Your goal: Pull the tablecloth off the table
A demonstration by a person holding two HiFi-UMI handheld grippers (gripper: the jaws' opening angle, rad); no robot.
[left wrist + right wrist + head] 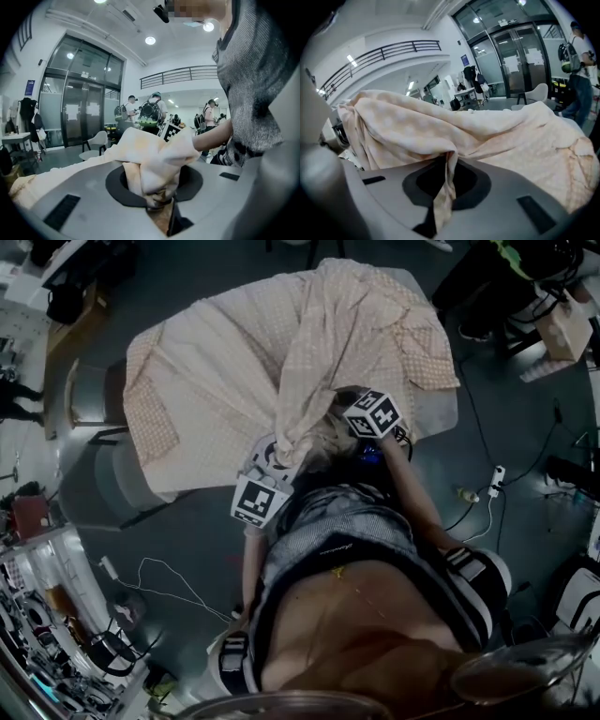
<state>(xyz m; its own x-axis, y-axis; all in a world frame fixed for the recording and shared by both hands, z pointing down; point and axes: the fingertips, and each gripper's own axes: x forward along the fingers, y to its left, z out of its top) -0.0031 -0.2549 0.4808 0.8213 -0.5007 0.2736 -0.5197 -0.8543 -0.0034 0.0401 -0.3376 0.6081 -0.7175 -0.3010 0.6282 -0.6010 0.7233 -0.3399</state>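
The tablecloth is pale peach with a fine check. Near it, a black-and-white marker cube and a grey-striped top.

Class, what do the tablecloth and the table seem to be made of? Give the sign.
The tablecloth: thin woven fabric, perhaps cotton, matte; it drapes, folds and bunches softly. The table: only a bare grey edge shows, smooth and hard-looking, perhaps laminate; uncertain.

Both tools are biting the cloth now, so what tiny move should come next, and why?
Probably a short pull of both tools back toward the person, together. The left tool and the right tool are each shut on a fold of the tablecloth. It is bunched up at the near edge, but most of it lies on the table.
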